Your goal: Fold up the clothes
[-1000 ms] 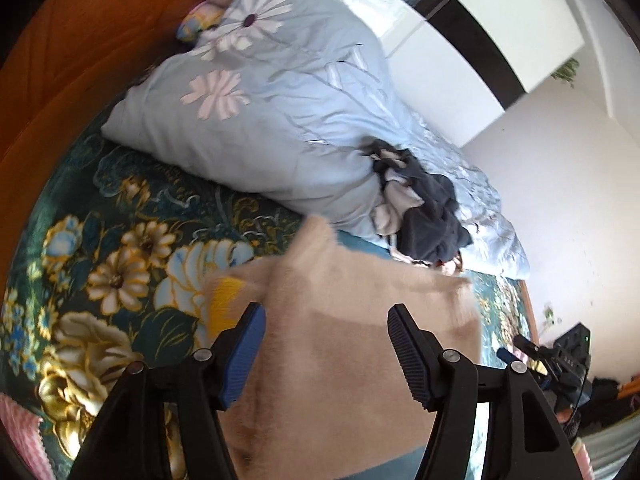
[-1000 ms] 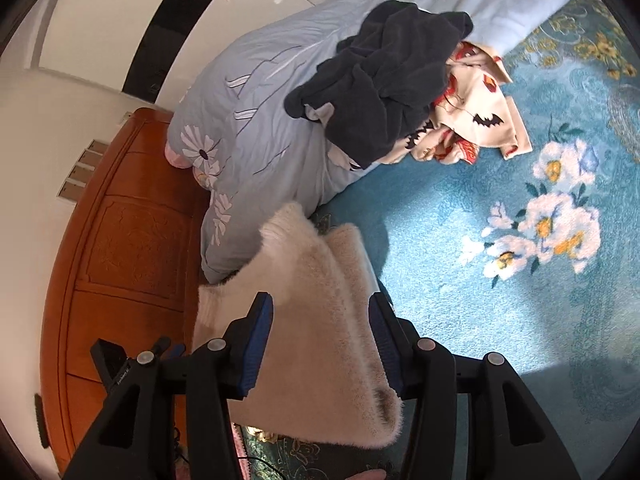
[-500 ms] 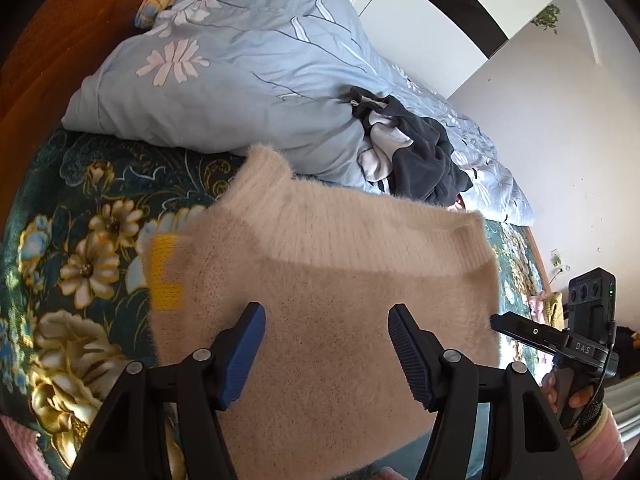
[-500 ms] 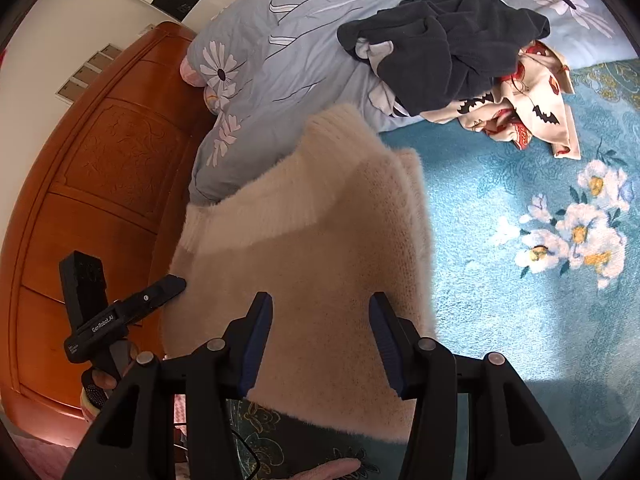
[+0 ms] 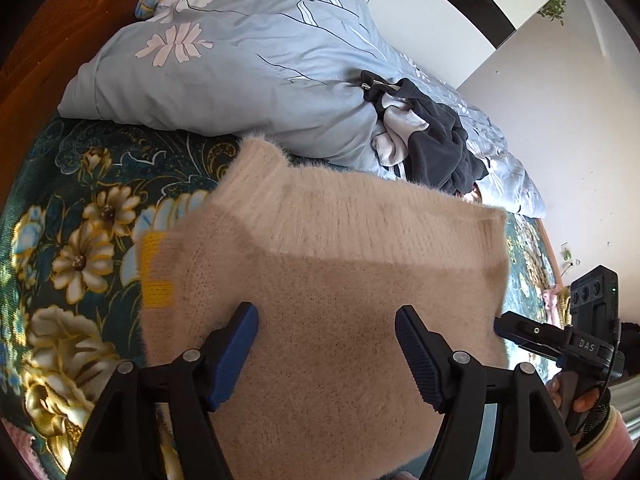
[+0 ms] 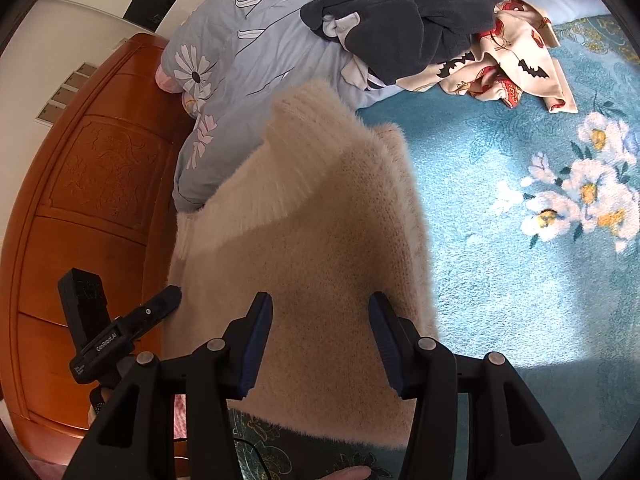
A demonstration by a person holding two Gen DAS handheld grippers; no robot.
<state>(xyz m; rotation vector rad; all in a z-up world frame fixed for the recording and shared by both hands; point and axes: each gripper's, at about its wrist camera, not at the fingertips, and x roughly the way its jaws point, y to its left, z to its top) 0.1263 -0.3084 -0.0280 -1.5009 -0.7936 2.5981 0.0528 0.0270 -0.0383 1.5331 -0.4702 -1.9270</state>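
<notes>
Fuzzy beige knitted sweater (image 5: 340,300) lies spread flat on the teal floral bedspread (image 5: 80,216), its ribbed hem towards the pale blue flowered duvet (image 5: 240,60); a yellow patch (image 5: 158,268) shows at its left edge; the left gripper (image 5: 326,330) hovers over the sweater with its blue-padded fingers spread wide, clasping nothing; the right gripper (image 6: 320,316) likewise stands wide apart above the knit, empty; a dark grey fleece garment (image 6: 412,16) is heaped on the duvet beside a cream bat-print cloth (image 6: 520,60); the orange wooden headboard (image 6: 92,184) stands beyond.
</notes>
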